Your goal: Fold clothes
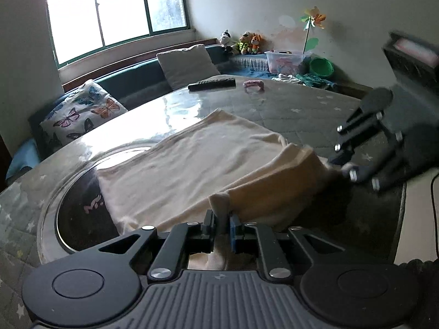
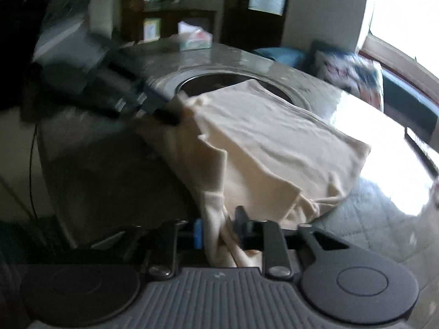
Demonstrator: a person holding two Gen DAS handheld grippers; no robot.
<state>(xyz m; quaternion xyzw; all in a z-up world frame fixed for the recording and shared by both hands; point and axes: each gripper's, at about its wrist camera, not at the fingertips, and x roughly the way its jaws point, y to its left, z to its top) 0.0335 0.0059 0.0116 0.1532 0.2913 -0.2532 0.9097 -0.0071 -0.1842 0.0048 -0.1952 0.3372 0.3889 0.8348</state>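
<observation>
A cream-coloured garment (image 1: 197, 153) lies spread on the round glass-topped table (image 1: 315, 104). My left gripper (image 1: 222, 220) is shut on the garment's near edge and holds that edge raised off the table. My right gripper (image 2: 218, 224) is shut on another part of the same near edge (image 2: 219, 235). In the left wrist view the right gripper (image 1: 340, 164) shows at the right, pinching the lifted fold. In the right wrist view the left gripper (image 2: 167, 112) shows at the upper left, blurred, gripping the cloth's far corner. The rest of the garment (image 2: 274, 142) drapes flat.
A dark round inset (image 1: 79, 208) sits in the table under the cloth's left part. A remote control (image 1: 212, 83) and a small pink item (image 1: 253, 85) lie at the far edge. A tissue box (image 2: 196, 41) stands on the far side. Sofa cushions (image 1: 82, 109) lie beyond.
</observation>
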